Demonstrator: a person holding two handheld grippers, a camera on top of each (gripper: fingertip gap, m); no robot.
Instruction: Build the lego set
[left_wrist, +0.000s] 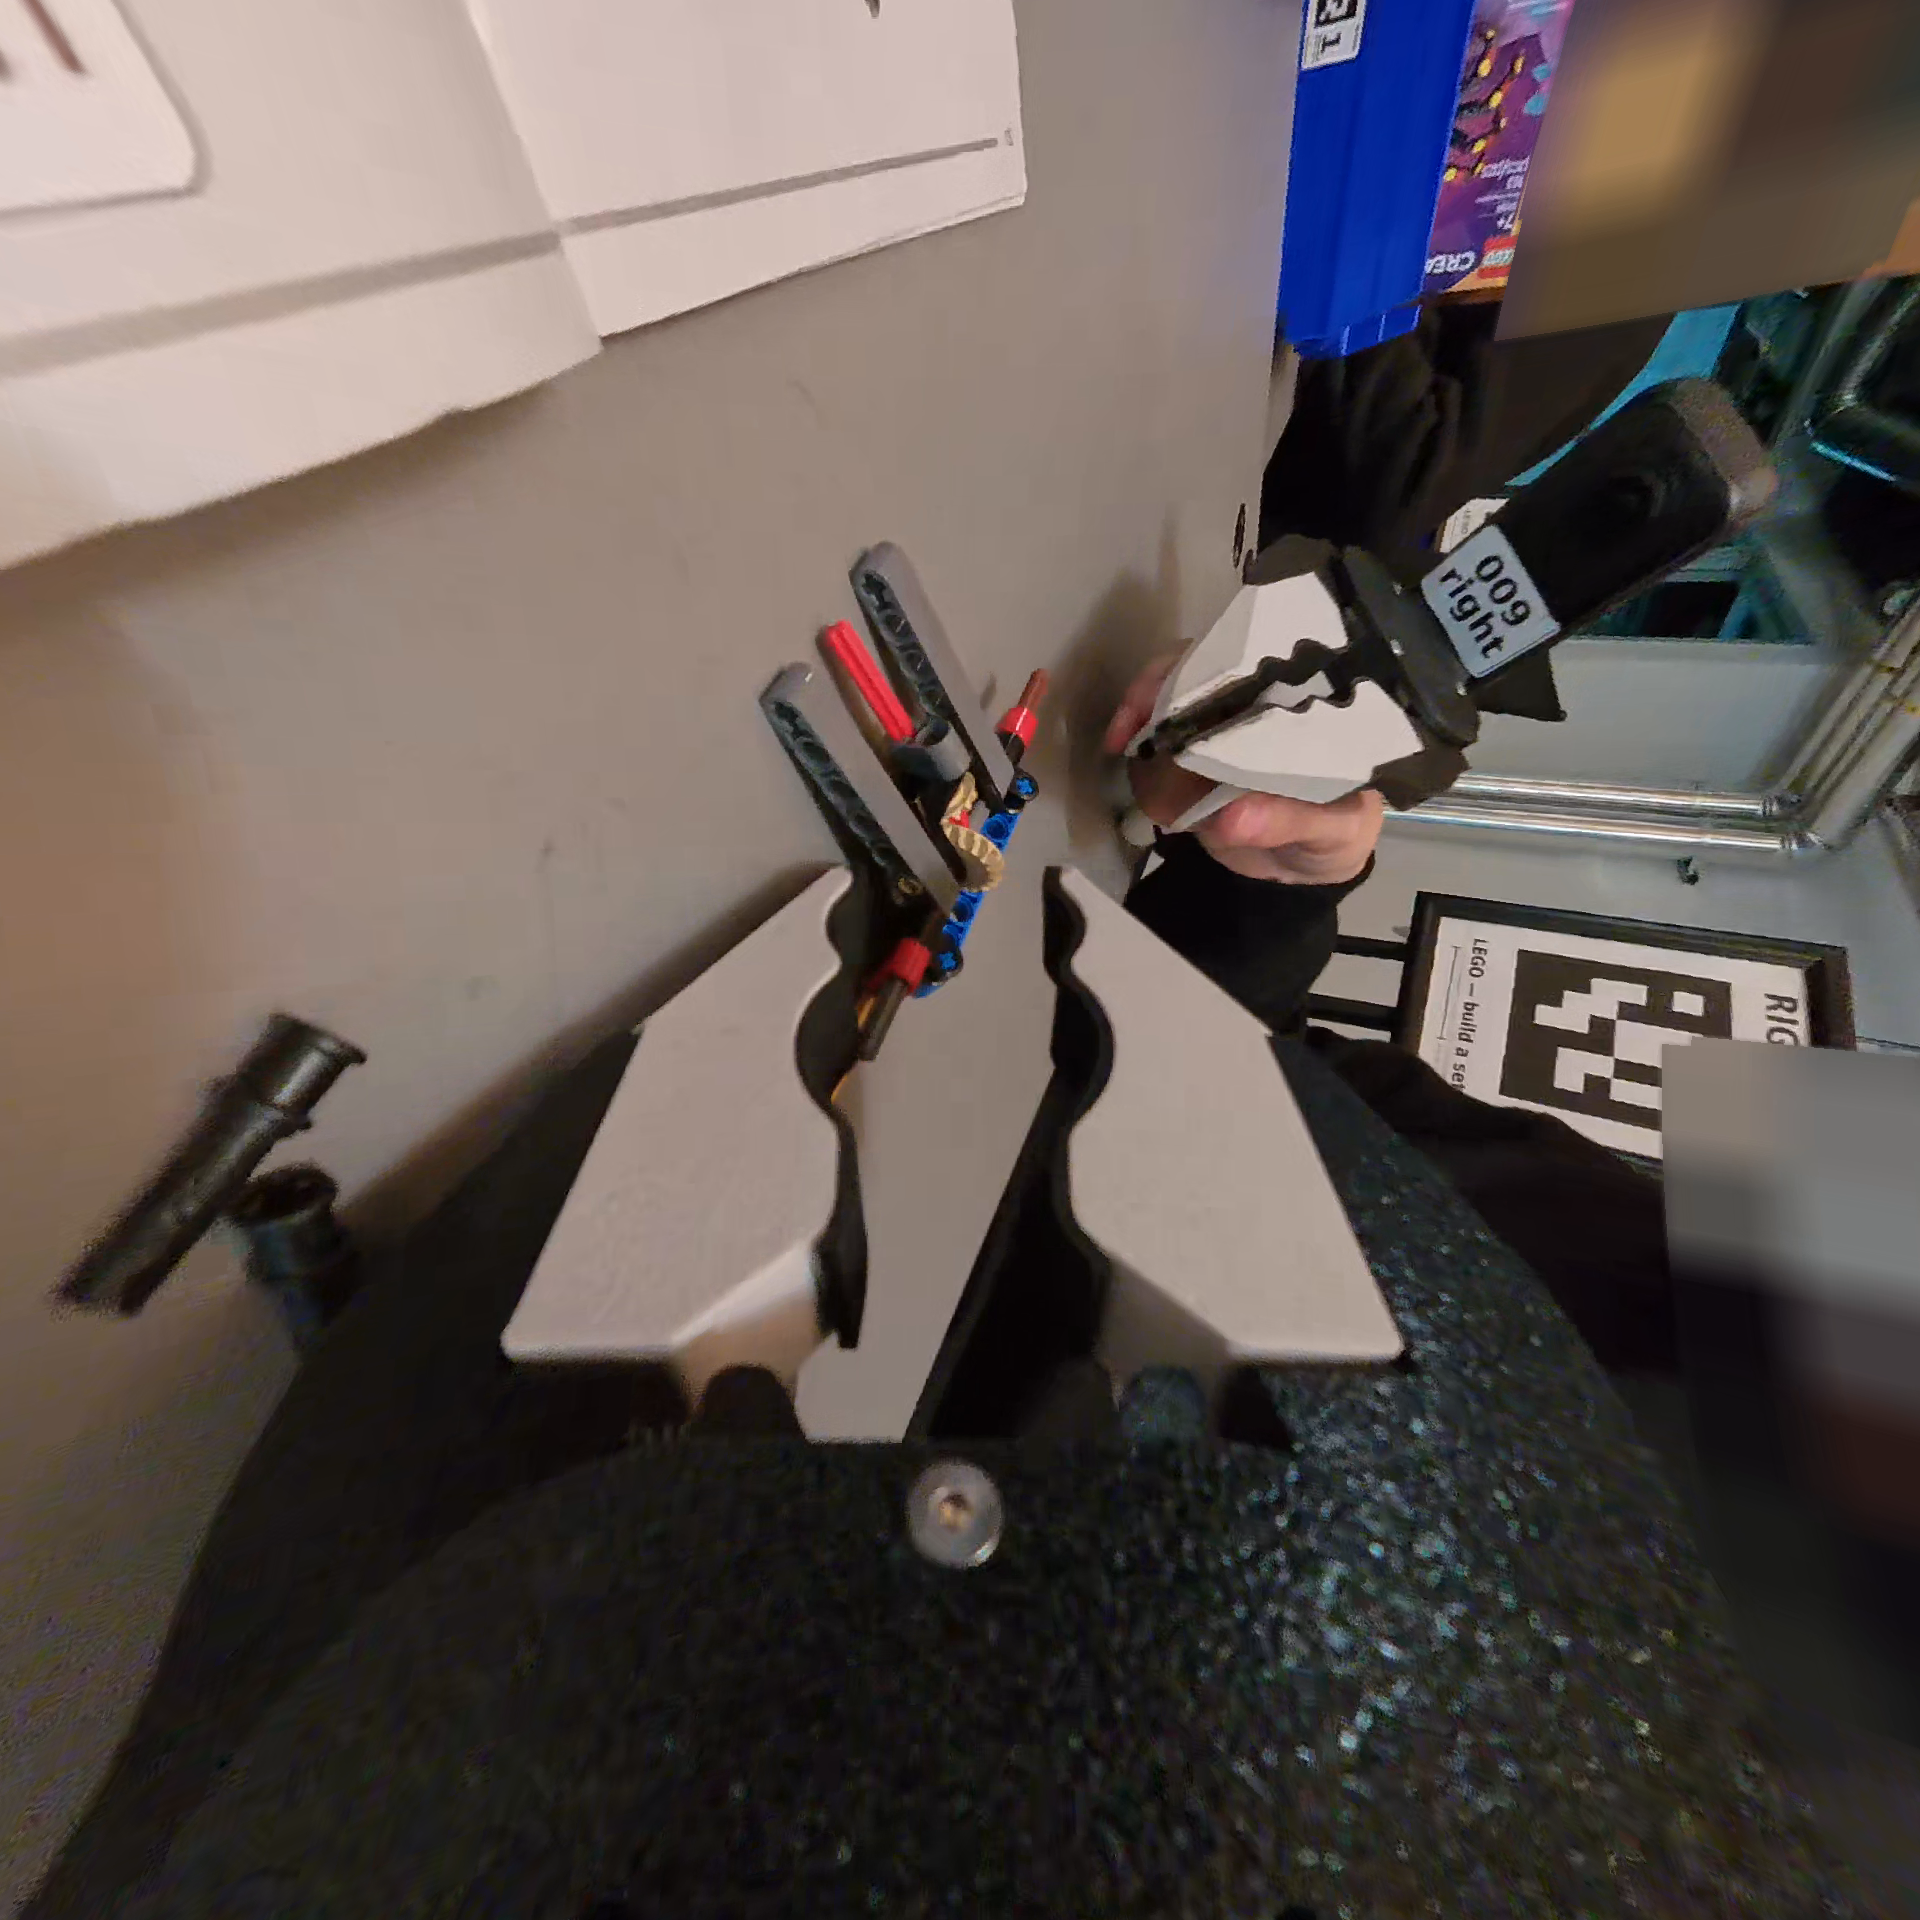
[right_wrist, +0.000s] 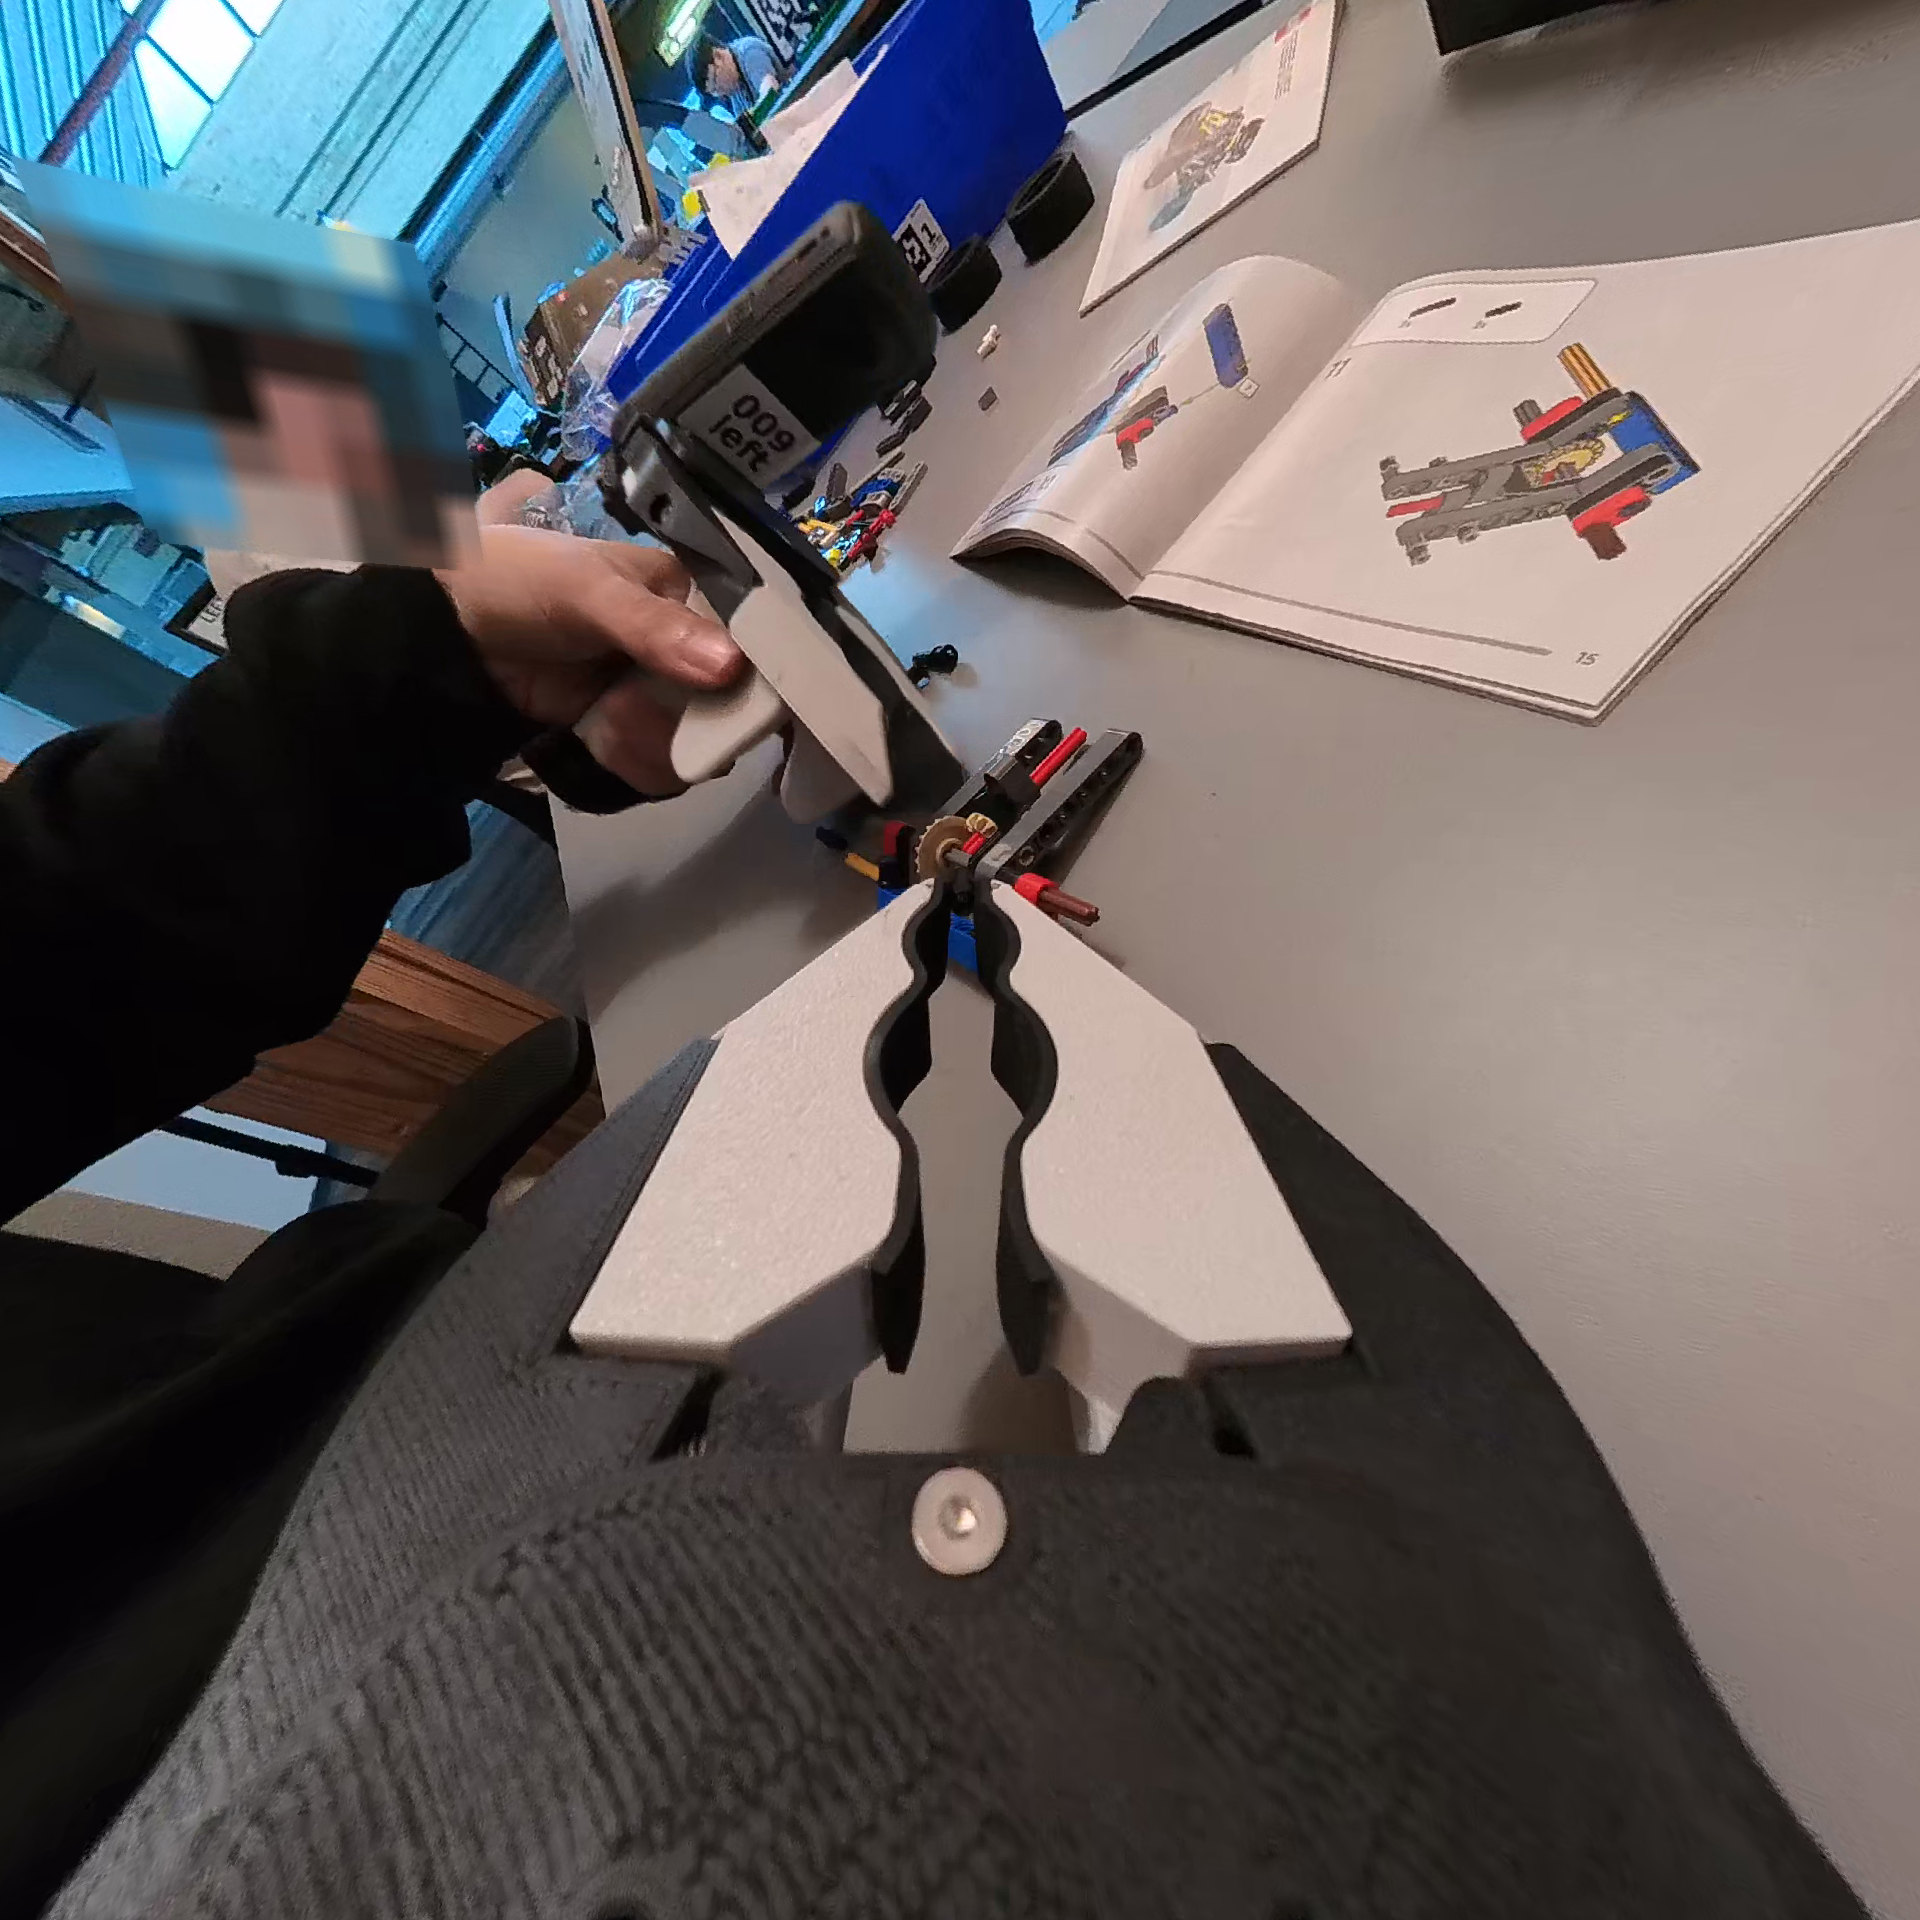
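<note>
A partly built lego assembly (left_wrist: 914, 769) lies on the grey table (left_wrist: 520, 727). It has two dark grey beams, red axles, a tan gear and a blue beam. My left gripper (left_wrist: 951, 894) is open, and the near end of the assembly rests against its left finger. My right gripper (right_wrist: 961, 899) is shut or nearly so, right at the assembly (right_wrist: 1029, 800). A small dark part shows between its tips; I cannot tell if it is held. In the left wrist view the right gripper (left_wrist: 1138, 746) sits just right of the assembly. The left gripper (right_wrist: 831, 779) hovers over the assembly's left end.
An open instruction booklet (right_wrist: 1455, 468) lies beyond the assembly. A blue box (right_wrist: 914, 156), two black tyres (right_wrist: 1049, 192) and a pile of loose parts (right_wrist: 862, 509) stand further back. A black part (left_wrist: 208, 1164) lies to my left. The table's edge is near the person's sleeve (right_wrist: 260, 831). My hands' fingertips stand some 7 cm from each other.
</note>
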